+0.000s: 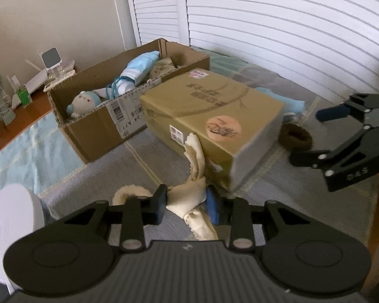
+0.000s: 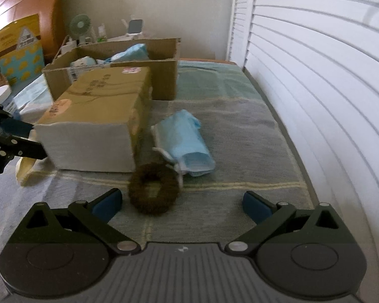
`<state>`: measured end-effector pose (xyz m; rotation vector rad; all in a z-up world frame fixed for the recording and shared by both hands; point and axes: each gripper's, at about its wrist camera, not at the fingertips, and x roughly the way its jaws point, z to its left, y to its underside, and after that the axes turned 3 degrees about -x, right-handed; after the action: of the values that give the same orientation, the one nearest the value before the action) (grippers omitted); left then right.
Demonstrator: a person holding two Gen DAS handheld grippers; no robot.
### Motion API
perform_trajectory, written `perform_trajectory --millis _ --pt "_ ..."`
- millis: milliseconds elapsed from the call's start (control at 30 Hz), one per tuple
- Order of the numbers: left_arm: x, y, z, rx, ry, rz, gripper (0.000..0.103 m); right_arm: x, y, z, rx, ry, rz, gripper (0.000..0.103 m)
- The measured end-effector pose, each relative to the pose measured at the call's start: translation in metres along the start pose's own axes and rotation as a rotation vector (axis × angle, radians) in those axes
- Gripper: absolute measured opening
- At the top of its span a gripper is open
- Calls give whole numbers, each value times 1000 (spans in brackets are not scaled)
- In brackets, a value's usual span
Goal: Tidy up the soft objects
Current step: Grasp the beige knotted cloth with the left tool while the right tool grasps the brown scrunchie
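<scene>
**Cream cloth gripped, two soft items left on the bed**

Cream fabric was seen in the left wrist view at lower centre, where the left gripper point(image 1: 187, 202) was clenched on the cream cloth point(image 1: 189, 199), which trailed up against the closed tan box point(image 1: 212, 126). At upper left of the frame the open cardboard box point(image 1: 98, 128) already held a round plush toy point(image 1: 82, 102) and a pale blue bundle point(image 1: 139, 72). At the right edge the right gripper point(image 1: 315, 136) was seen with its fingers spread, near a brown scrunchie point(image 1: 294, 136).

In the right wrist view, the right gripper point(image 2: 183, 203) was shown released, nothing between its pads. The scrunchie point(image 2: 152, 190) lay at centre on the bed cover point(image 2: 240, 131), just ahead of the left pad, and a light blue folded cloth point(image 2: 187, 142) lay just beyond it, right of the tan box point(image 2: 96, 116).

The sorting was judged partly done: some items were boxed, one was in the grip, and the scrunchie and blue cloth were not yet collected.
</scene>
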<state>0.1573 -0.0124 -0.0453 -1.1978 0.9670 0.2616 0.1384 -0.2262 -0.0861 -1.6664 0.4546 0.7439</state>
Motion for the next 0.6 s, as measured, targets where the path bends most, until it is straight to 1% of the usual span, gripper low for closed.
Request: perform_trajectory --millis 67,100,133,167,200,267,300,367,567,600 --pt "-7 4 -1 -12 5 -2 32 -2 0 5 -24 1 -10 101" --pt "-9 5 -1 -20 8 -2 32 -2 -1 7 -36 3 -14 97" --pt "-11 7 -2 -27 9 -1 32 -3 -2 9 -45 2 -19 91" --pt "-13 9 -3 -34 10 -1 32 -4 -2 11 -52 -10 -22 88" --pt "-15 10 -3 -35 12 -1 32 -6 -2 12 -52 -29 -21 85" --pt "-17 11 -4 -40 17 1 32 -7 -3 16 -62 -45 -25 83" --pt "-18 12 -4 -41 18 2 32 -7 -2 19 -69 -51 -25 79" --pt "-17 13 -5 -39 19 7 32 -8 -2 22 -66 -69 -29 77" --pt "-10 15 -7 -35 14 8 33 -6 -5 24 -63 -64 -34 70" --pt "-9 15 -7 -35 9 9 33 -5 -6 23 -59 -61 -36 67"
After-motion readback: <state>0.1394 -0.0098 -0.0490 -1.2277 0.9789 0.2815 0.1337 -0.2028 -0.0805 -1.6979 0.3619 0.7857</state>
